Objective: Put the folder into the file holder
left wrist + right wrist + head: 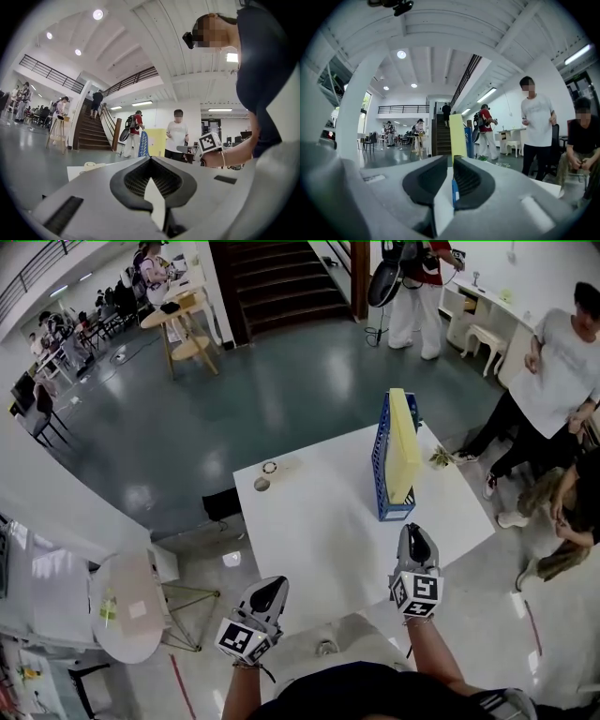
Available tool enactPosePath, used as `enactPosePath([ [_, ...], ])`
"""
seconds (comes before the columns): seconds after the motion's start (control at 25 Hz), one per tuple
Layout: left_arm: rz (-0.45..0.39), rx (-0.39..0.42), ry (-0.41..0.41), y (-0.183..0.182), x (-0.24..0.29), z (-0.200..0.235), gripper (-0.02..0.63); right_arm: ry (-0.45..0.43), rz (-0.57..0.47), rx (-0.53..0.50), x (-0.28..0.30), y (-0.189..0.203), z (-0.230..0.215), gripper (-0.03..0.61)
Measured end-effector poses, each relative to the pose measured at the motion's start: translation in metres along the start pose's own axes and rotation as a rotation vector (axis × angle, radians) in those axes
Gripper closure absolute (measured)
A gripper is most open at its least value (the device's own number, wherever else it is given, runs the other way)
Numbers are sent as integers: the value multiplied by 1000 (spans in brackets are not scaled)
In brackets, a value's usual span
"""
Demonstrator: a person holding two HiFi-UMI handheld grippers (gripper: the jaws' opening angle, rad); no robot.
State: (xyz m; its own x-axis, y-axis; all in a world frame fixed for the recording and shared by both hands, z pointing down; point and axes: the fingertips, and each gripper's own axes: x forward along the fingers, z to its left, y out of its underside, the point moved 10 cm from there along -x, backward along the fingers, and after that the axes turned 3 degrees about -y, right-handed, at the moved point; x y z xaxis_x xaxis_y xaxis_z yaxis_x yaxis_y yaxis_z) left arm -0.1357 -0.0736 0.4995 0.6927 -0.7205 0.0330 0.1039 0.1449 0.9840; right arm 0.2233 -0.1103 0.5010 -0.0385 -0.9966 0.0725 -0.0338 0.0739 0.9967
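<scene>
Looks finished, or as near as makes no difference. Shows the yellow folder (404, 442) standing upright inside the blue file holder (382, 465), rising well above its rim, with the holder set toward the far right of the white tabletop (309, 531). Shows neither gripper touching folder or holder. Places the left gripper (272, 587) by the near left corner of the tabletop, tongs pressed fully together on nothing. Places the right gripper (413, 535) over the near edge, roughly in line with the holder yet well apart from it, tongs closed to a thin slit and likewise pinching nothing (plain enough in the right gripper view, with folder and holder standing far beyond the tips). Counts, then, as done: folder lifted, carried, slotted in and let go. Leaves very little, by this reading: at most a glance to confirm a stable seat. Cannot tell whether the folder's bottom edge rests flat on the holder's floor, hidden as it is behind the lattice wall. Seems to call for no further grasp unless the folder tips. Takes no account of the small ring (270, 468) and the round bit (262, 485) near the far left corner, nor of the green sprig (441, 457) just beside the holder.
</scene>
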Motion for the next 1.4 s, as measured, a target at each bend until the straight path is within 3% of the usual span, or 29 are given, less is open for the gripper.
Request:
enactPosePath([
  [0.16, -11, 22, -15, 0, -10, -14, 615, 0, -4, 23, -29, -1, 5, 578],
  [0.44, -28, 23, -30, 0, -21, -30, 615, 4, -15, 41, -71, -6, 11, 578],
  [0.76, -39, 20, 15, 1, -22, -47, 617, 28, -6, 67, -112, -2, 10, 580],
  [1.4, -28, 21, 55, 11, -31, -46, 615, 30, 23, 64, -130, 2, 20, 580],
])
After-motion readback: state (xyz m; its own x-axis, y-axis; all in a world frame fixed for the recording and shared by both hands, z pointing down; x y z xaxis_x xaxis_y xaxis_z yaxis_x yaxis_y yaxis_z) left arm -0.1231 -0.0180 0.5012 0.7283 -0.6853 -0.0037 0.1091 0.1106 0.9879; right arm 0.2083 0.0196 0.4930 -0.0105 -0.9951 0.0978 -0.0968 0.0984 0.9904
